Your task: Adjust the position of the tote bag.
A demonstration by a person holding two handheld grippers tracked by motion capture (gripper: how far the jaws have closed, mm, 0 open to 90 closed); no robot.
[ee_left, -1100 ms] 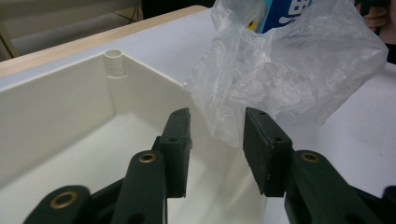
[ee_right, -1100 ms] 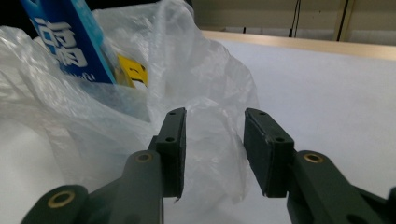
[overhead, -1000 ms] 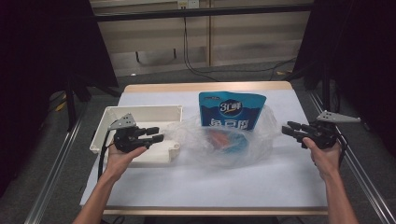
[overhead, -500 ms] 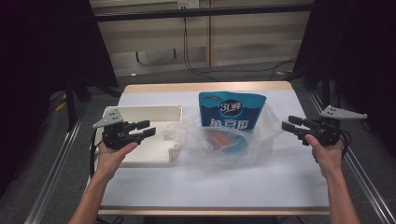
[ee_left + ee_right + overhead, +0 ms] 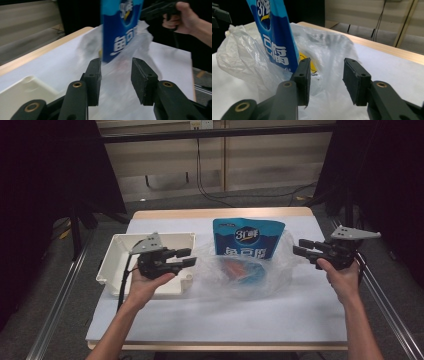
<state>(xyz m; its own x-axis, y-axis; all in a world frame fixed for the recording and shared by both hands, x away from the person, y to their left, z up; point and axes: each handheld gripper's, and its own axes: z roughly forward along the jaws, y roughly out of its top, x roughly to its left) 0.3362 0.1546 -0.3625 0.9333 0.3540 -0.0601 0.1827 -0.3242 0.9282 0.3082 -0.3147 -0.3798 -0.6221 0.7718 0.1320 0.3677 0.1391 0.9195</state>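
Both my hands have come up a bit since a second ago, and my left gripper (image 5: 184, 258) has swung out over the tray and back to its near right corner.

White sheet covers the wooden table (image 5: 210, 213), with dark curtains both sides, a slatted wall and cables on the floor behind. The blue pouch (image 5: 248, 238) stands upright mid-table, long axis vertical, printed face toward me, inside a crumpled clear plastic bag (image 5: 240, 270) that blurs its bottom edge and whatever orange thing lies in there. The white tray (image 5: 116, 251) sits just left of the bag. My left gripper's jaws have just widened a little, partly open with nothing between them. My right gripper (image 5: 303, 248) hovers right of the bag, jaws just closing slightly, gaping, empty. In the left gripper view the pouch's top is cut off.
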